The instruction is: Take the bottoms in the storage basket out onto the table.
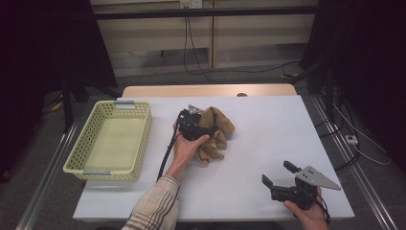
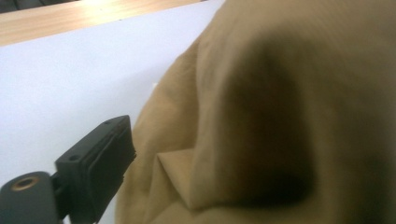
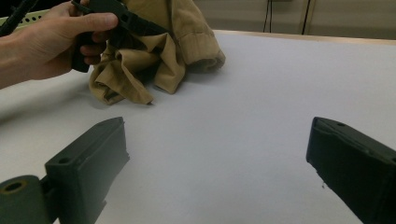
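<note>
A crumpled tan cloth (image 1: 221, 125) lies near the middle of the white table cover (image 1: 268, 115). My left gripper (image 1: 213, 128), held by a hand, is pushed into the cloth from its left side. In the left gripper view one black jaw stands wide at the left, and the cloth (image 2: 289, 70) bulges between the jaws and hides the other jaw, so the left gripper (image 2: 224, 135) looks open. My right gripper (image 1: 278, 174) hovers open over the near right of the table with nothing between its jaws. From the right gripper (image 3: 217, 128) the cloth (image 3: 173, 51) lies farther off.
A pale yellow perforated basket (image 1: 142, 139) stands empty on the left of the table. A wooden strip (image 1: 206, 90) runs along the table's far edge. Cables lie on the floor beyond and to the right.
</note>
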A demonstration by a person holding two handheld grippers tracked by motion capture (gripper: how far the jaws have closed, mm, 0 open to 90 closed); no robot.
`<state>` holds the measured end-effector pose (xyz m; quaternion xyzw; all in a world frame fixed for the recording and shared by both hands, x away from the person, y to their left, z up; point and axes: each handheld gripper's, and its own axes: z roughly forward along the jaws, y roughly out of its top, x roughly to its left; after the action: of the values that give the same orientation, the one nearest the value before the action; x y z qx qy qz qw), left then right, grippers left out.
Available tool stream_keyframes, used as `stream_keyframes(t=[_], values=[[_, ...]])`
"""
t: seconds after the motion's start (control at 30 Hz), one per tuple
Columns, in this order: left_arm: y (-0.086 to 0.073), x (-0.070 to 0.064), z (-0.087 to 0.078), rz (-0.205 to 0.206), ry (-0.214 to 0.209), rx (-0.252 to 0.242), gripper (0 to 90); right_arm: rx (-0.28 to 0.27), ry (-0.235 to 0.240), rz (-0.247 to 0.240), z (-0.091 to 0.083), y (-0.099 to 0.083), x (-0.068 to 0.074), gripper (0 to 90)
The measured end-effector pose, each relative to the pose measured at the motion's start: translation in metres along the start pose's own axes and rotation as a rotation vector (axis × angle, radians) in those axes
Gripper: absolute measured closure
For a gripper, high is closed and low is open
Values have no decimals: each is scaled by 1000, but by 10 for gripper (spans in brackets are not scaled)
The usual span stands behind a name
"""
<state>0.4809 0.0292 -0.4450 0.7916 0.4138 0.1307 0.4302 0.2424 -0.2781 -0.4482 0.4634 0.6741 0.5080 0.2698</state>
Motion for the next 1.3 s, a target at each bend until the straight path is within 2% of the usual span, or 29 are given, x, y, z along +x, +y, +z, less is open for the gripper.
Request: stream_keyframes(t=[0.07, 0.23, 0.27, 0.47, 0.73, 0.93, 1.13, 1.23, 1.3], values=[[0, -1, -2, 3, -14, -13, 63, 3, 2, -2, 1, 0, 0, 50], [3, -7, -10, 51, -5, -38, 63, 6, -1, 1, 0, -1, 0, 50], [4, -9, -12, 48, -10, -51, 62, 3, -3, -1, 0, 0, -1, 50], [10, -15, -25, 101, -39, -103, 44, 4, -2, 3, -1, -1, 0, 49], [14, -16, -39, 98, -64, -142, 40, 4, -6, 0, -1, -1, 1, 49], [16, -19, -49, 122, -50, -150, 40, 2, -8, -2, -1, -1, 0, 49], [16, -19, -57, 110, -65, -177, 41, 2, -9, -3, -2, 0, 0, 50], [15, -17, -59, 99, -58, -151, 48, 1, -9, -3, -2, 0, 0, 50], [14, -17, -61, 109, -53, -147, 52, 2, -9, 1, -2, 0, 0, 50]])
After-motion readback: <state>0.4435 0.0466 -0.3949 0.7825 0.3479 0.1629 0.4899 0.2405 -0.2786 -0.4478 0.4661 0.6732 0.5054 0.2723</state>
